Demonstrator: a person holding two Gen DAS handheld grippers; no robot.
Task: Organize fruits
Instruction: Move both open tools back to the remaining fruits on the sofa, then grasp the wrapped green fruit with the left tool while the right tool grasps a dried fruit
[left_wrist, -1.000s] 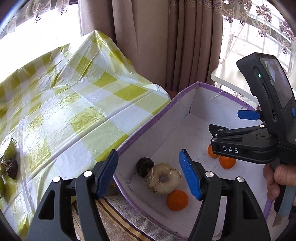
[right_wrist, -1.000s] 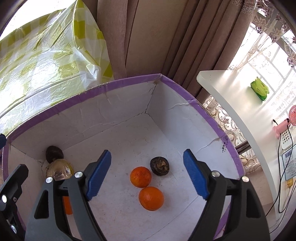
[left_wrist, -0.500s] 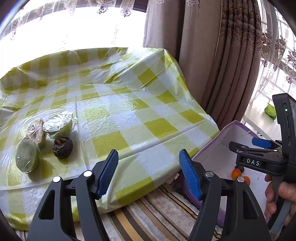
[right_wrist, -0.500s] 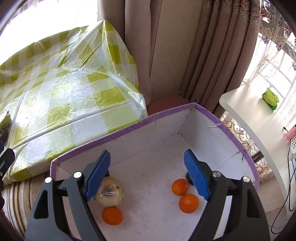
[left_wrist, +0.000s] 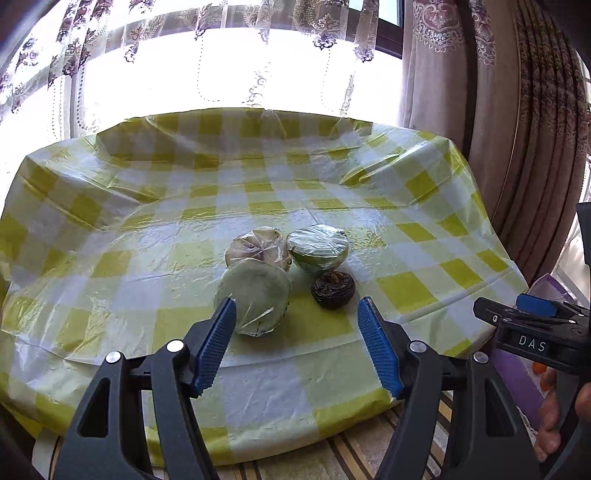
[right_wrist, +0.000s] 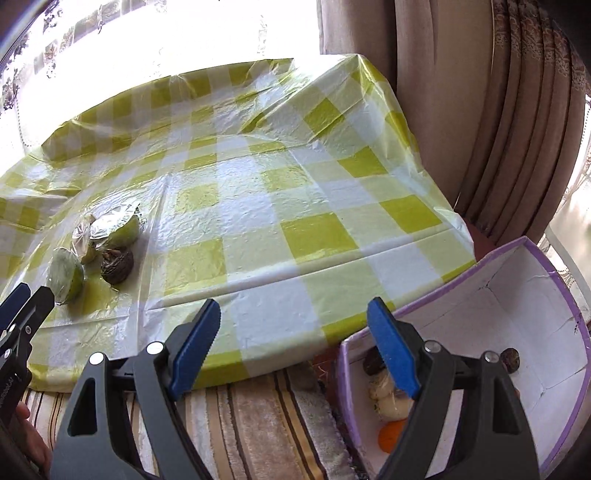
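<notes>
On glossy checked tablecloth (left_wrist: 295, 369), film-wrapped round fruits (left_wrist: 255, 295)

Four fruits cluster mid-table (left_wrist: 406, 291): wrapped half (left_wrist: 253, 297) nearest, second wrapped half (left_wrist: 318, 248) behind and right, wrapped pale fruit (left_wrist: 258, 245) behind, touching both. Dark fruit (left_wrist: 332, 290) right of the nearest half. Box (right_wrist: 546, 325) on the floor right of table, holding dark fruit (right_wrist: 510, 360), wrapped fruit (right_wrist: 388, 397), orange (right_wrist: 390, 435). Rug (right_wrist: 258, 424) under the table edge.
</notes>
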